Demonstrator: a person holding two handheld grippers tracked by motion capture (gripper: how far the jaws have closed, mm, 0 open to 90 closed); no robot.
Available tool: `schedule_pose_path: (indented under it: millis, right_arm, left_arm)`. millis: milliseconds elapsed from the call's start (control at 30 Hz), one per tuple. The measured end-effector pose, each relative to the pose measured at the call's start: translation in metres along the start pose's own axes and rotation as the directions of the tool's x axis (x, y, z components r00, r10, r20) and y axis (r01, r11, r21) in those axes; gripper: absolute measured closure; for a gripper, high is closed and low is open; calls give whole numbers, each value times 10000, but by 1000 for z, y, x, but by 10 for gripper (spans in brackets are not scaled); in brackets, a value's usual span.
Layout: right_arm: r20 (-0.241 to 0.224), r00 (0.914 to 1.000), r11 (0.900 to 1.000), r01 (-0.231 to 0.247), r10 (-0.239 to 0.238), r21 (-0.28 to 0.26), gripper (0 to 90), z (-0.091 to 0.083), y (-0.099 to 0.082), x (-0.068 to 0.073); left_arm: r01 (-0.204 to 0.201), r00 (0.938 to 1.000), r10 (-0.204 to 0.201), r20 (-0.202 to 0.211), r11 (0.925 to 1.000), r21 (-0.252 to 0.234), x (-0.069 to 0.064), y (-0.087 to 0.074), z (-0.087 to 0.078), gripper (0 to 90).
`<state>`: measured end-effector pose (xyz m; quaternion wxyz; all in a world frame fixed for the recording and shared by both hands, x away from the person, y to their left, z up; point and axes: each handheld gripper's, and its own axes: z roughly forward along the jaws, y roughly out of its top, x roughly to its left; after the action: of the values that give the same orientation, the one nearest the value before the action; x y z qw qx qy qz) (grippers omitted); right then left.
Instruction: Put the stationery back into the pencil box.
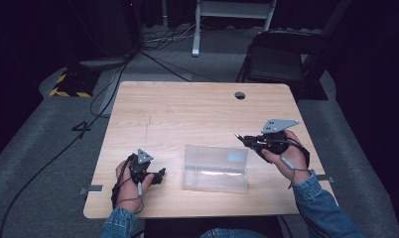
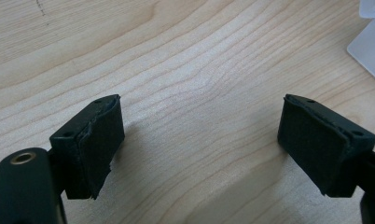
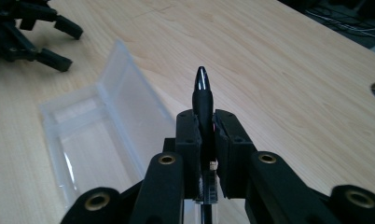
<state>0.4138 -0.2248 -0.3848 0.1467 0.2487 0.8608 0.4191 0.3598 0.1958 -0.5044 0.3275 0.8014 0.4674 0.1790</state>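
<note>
High view: two grippers, one clear box (image 1: pixel 216 167), one pen (image 1: pixel 243 138).

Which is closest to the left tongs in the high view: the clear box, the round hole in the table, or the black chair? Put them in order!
From the left tongs:
1. Clear box, just to their right on the table.
2. Round hole, near the table's far edge.
3. Black chair, on the floor beyond the table.

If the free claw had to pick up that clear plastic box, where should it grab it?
Probably the box's near short end wall, coming from the left, where the open left claw already rests on the table. The box lies open with thin upright walls, so one pad could go inside and one outside. The right claw is busy holding a pen.
</note>
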Motion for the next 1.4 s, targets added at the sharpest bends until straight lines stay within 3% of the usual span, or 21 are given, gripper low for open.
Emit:
schedule_pose_path:
  millis: [200, 333, 700, 933, 1200, 1400]
  right_arm:
    - [-499, 9981, 9993, 367, -365, 33, 805, 10, 4, 13]
    - [-958, 9911, 9957, 928, -921, 30, 805, 19, 7, 28]
    - [-1696, 9742, 9872, 1564, -1489, 317, 805, 45, 8, 49]
    - [-1952, 9639, 9799, 1938, -1811, 479, 804, 59, 4, 56]
    - [-2246, 9460, 9667, 2508, -2336, 509, 804, 71, -1, 62]
    - [-2383, 9412, 9635, 2606, -2396, 605, 804, 80, -8, 61]
  left_arm:
    - [-4, 10000, 4, -2, 10000, -1, 0, 0, 0, 149]
    - [-2, 10000, 2, -1, 10000, -2, 0, 0, 0, 149]
    - [-2, 10000, 2, -3, 10000, 1, 0, 0, 0, 149]
    - [-5, 10000, 5, 6, 10000, -3, 0, 0, 0, 149]
    - [-1, 10000, 1, 2, 10000, 0, 0, 0, 0, 149]
    - [-4, 10000, 4, 3, 10000, 1, 0, 0, 0, 148]
